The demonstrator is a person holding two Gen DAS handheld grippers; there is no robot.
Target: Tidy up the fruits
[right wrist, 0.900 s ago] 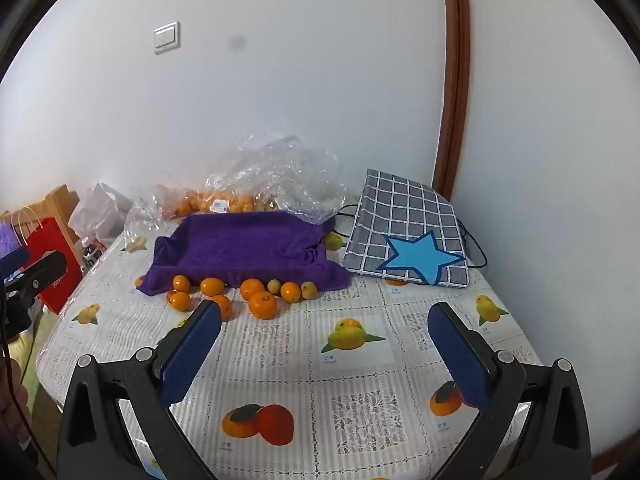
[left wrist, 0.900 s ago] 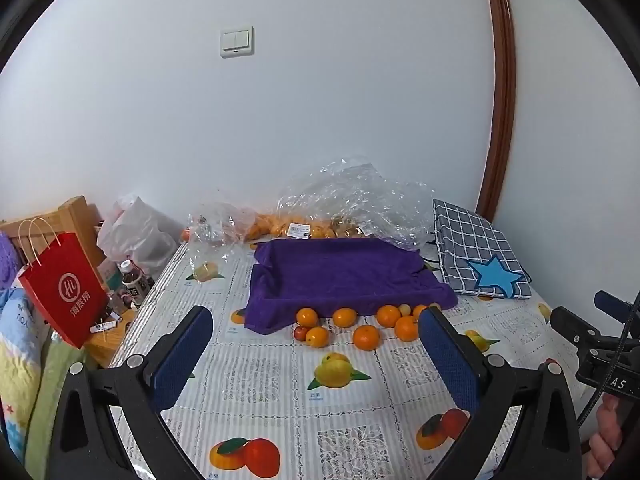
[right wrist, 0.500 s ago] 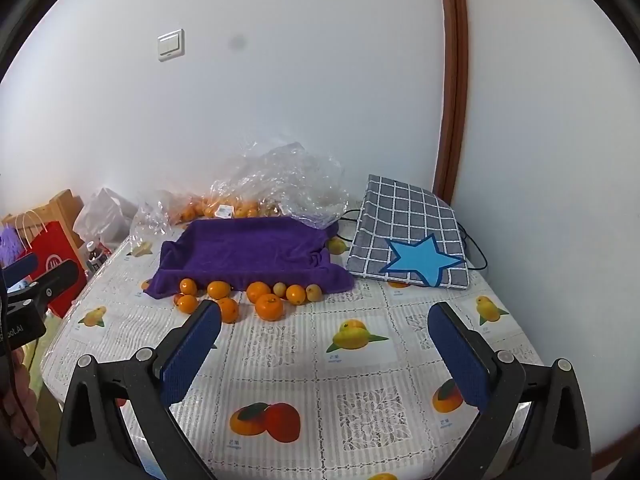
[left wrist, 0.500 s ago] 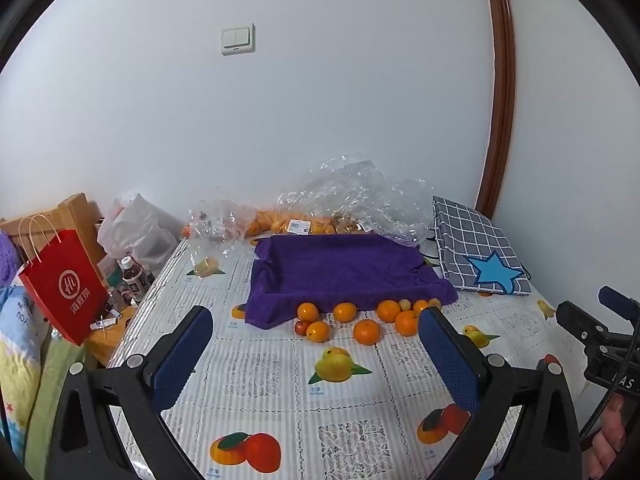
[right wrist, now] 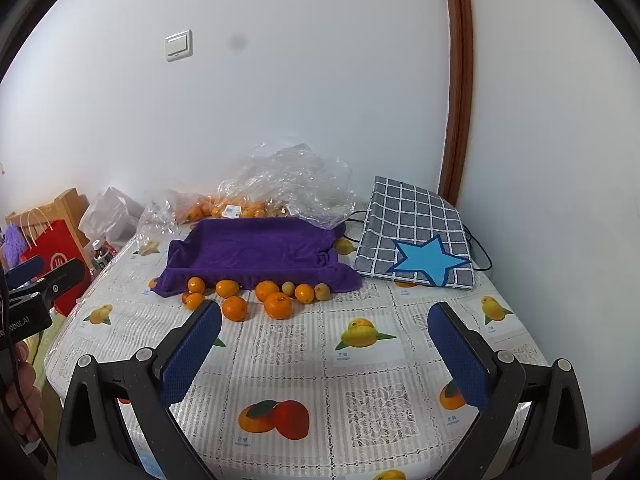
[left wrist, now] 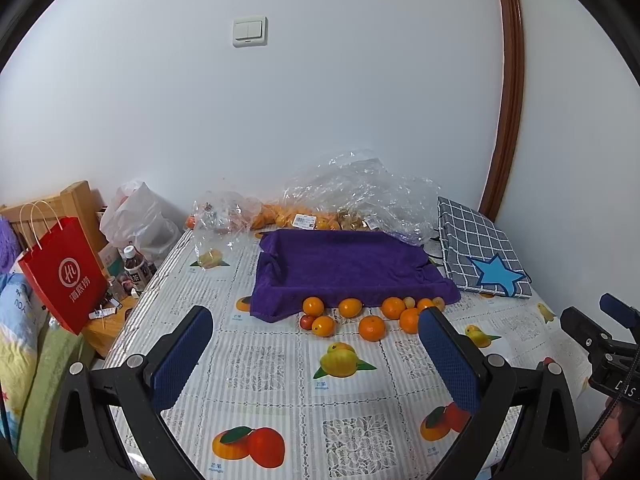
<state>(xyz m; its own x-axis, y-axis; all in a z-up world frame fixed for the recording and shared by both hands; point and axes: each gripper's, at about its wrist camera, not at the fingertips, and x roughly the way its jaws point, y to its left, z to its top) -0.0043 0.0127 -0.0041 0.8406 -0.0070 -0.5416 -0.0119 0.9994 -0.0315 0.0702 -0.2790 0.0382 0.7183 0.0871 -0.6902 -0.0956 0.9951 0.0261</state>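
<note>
Several small oranges [left wrist: 372, 327] [right wrist: 278, 305] lie loose on the tablecloth along the front edge of a tray draped in a purple towel [left wrist: 340, 264] [right wrist: 256, 250]. A small red fruit [left wrist: 307, 322] sits among them, with two pale yellowish ones [right wrist: 322, 291] at the right end. My left gripper [left wrist: 316, 336] is open and empty, held above the table short of the fruits. My right gripper [right wrist: 324, 328] is also open and empty, nearer the table's front. Each gripper shows at the edge of the other's view.
Clear plastic bags [left wrist: 360, 188] with more oranges lie behind the tray by the wall. A grey checked bag with a blue star [left wrist: 480, 256] [right wrist: 416, 240] lies at the right. A red paper bag [left wrist: 60, 272], bottles and a white bag stand left of the table.
Both grippers have shifted slightly; the table scene sits a little lower and closer in both views. Nothing was grasped and no fruit moved.
</note>
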